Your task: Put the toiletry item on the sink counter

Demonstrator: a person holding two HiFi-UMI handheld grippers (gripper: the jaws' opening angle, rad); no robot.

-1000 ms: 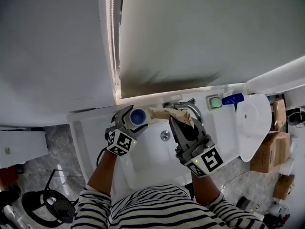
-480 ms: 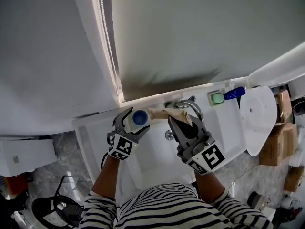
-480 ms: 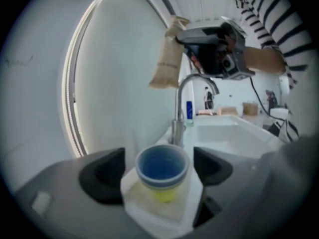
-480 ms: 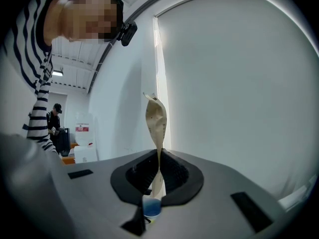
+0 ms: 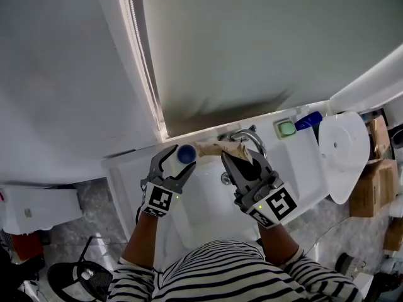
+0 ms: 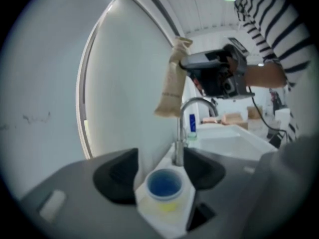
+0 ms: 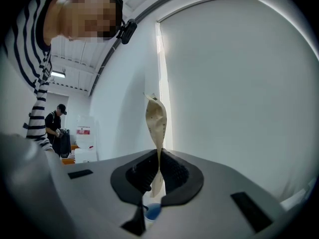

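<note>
A small white bottle with a blue cap (image 5: 186,153) (image 6: 164,193) stands upright between the pads of my left gripper (image 5: 177,160) (image 6: 162,177), above the left rim of the white sink (image 5: 204,209). The left jaws have just been closing on it and now grip its body. My right gripper (image 5: 237,160) (image 7: 158,176) is shut on a crumpled beige pouch (image 5: 217,148) (image 7: 155,119), held over the basin beside the chrome faucet (image 5: 249,137). In the left gripper view the pouch (image 6: 172,83) hangs apart from the bottle. The white counter (image 5: 126,172) runs to the left of the basin.
A mirror (image 5: 264,43) with a lit strip along its left edge rises behind the sink. At the counter's right end are a green soap dish (image 5: 285,129) and a blue bottle (image 5: 310,121). Beyond them are a round white lid (image 5: 343,150) and cardboard boxes (image 5: 365,190).
My left gripper has risen with the bottle and drawn a little toward the pouch. The right gripper and pouch have kept their place.
</note>
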